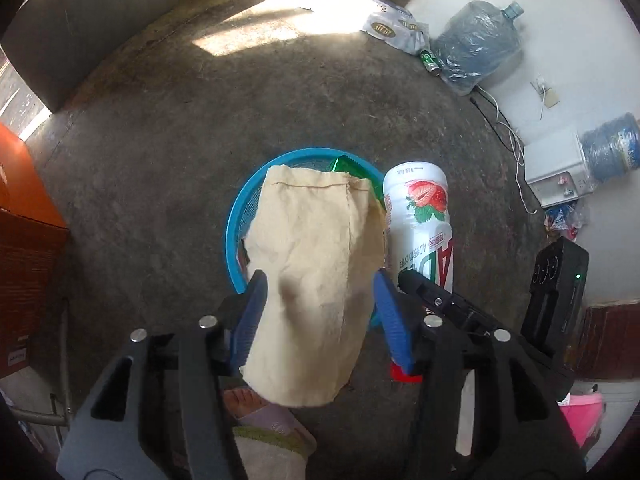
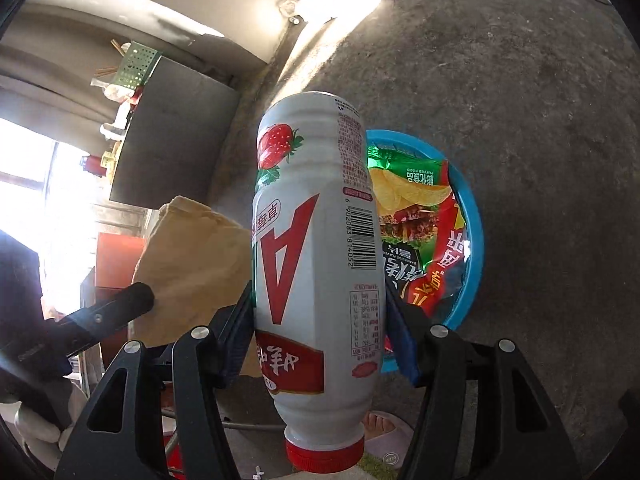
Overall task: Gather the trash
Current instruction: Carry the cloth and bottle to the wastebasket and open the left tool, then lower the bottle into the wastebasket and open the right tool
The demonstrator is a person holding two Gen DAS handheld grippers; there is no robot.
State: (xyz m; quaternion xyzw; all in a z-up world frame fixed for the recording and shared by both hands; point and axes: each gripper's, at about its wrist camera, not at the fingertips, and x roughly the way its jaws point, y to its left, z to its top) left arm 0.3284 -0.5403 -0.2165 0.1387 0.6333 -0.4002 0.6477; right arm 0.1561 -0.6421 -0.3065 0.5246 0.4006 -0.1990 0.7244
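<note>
Now the right gripper (image 2: 320, 340) clamps the bottle (image 2: 316, 248) lengthwise, cap toward frame bottom; the left gripper (image 1: 318, 316) stands open around the paper bag (image 1: 312, 272) over the basket (image 1: 236, 216).

Both wrist views face steeply down, close — share blue basket (image 1: 234, 224) (image 2: 474, 216)

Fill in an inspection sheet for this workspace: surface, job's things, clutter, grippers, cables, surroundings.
Surface: bare concrete floor, partly sunlit.
Job's things: blue basket holding snack wrappers; paper bag over it; strawberry drink bottle, cap nearest the camera.
Clutter: green can and plastic bags by the wall.
Grippers: left gripper open, paper bag between its jaws; right gripper shut on the bottle.
Cables: white cable along the wall.
Surroundings: water jugs, white wall.
</note>
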